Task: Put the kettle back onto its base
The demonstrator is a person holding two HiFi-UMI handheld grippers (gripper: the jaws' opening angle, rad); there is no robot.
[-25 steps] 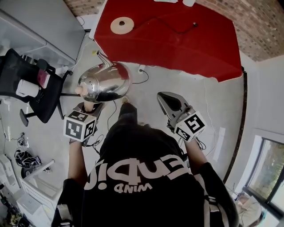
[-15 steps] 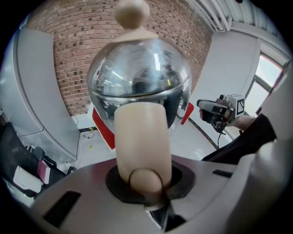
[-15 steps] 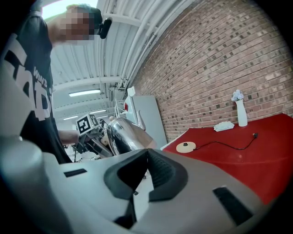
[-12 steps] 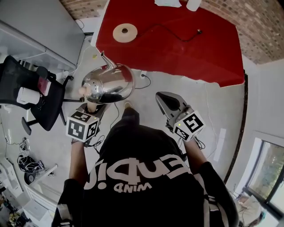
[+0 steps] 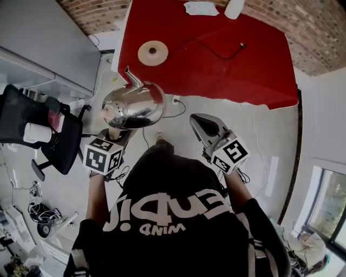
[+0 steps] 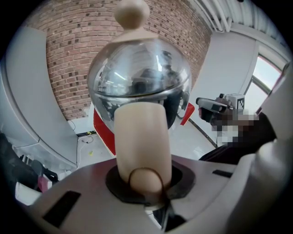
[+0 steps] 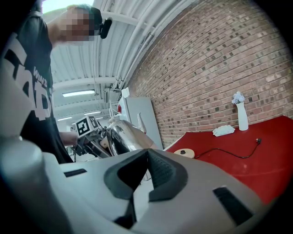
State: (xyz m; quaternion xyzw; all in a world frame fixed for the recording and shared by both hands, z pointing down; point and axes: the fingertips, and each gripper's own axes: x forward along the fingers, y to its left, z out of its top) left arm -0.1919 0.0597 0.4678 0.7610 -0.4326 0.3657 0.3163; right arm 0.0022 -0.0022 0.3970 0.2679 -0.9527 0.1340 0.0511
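Note:
A shiny steel kettle (image 5: 132, 105) with a cream handle (image 6: 142, 137) hangs in the air over the floor, just short of the red table's (image 5: 227, 70) near left edge. My left gripper (image 5: 112, 132) is shut on that handle, and the kettle's body (image 6: 139, 77) fills the left gripper view. The round cream base (image 5: 152, 53) lies on the table's left part, with its black cord (image 5: 216, 46) running right. It also shows as the base (image 7: 184, 152) beyond the kettle (image 7: 123, 135) in the right gripper view. My right gripper (image 5: 203, 123) is shut with nothing in it (image 7: 144, 176).
A black office chair (image 5: 38, 130) and a grey cabinet (image 5: 48, 43) stand to the left. A white vase (image 5: 234, 8) and a crumpled cloth (image 5: 200, 8) sit at the table's far edge by the brick wall. Cables lie on the floor (image 5: 175, 103).
Both grippers and the person have moved toward the red table. The kettle has travelled with the left gripper and is closer to the table's edge and the base.

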